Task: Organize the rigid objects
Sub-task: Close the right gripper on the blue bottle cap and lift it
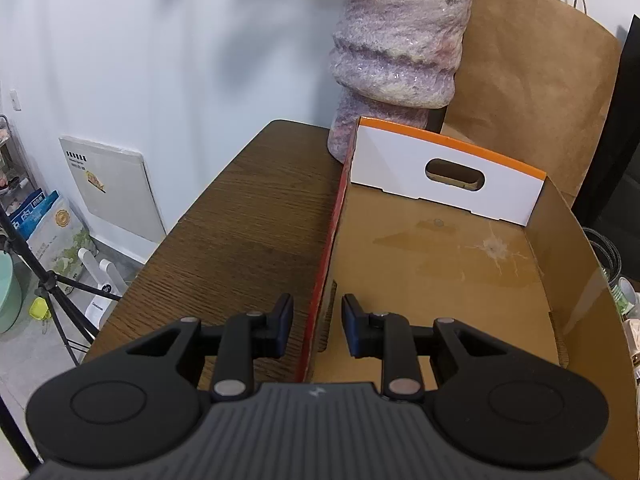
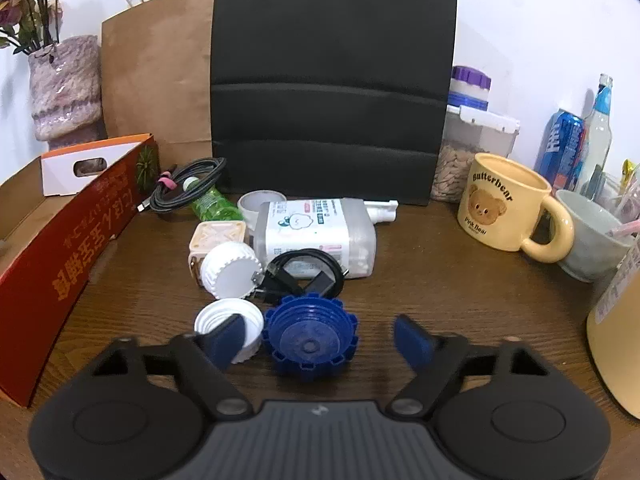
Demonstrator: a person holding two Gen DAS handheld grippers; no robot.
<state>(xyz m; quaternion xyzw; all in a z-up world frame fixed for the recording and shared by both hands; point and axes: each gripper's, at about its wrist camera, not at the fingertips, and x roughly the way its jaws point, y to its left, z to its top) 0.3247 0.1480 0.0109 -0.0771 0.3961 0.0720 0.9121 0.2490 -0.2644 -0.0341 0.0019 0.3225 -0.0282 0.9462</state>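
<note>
Left gripper [image 1: 316,326] straddles red side wall of cardboard box [image 1: 320,280], pads either side with gaps showing, not clamped; box floor bare (stained).

Right gripper [image 2: 320,342] spread wide over wooden table [image 2: 460,280], grasping nothing. Blue cap [image 2: 310,338] sits between fingers, untouched, open side up. White cap [image 2: 230,330] just left, behind left finger. Second white cap [image 2: 230,270], black cable [image 2: 304,274], wipes pack [image 2: 318,230] farther back. Yellow mug [image 2: 506,204] far right.

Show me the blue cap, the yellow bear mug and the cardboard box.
blue cap [image 2: 310,340], right wrist view, inner hollow.
yellow bear mug [image 2: 494,204], right wrist view, printed side.
cardboard box [image 1: 440,264], left wrist view, bare floor.
</note>
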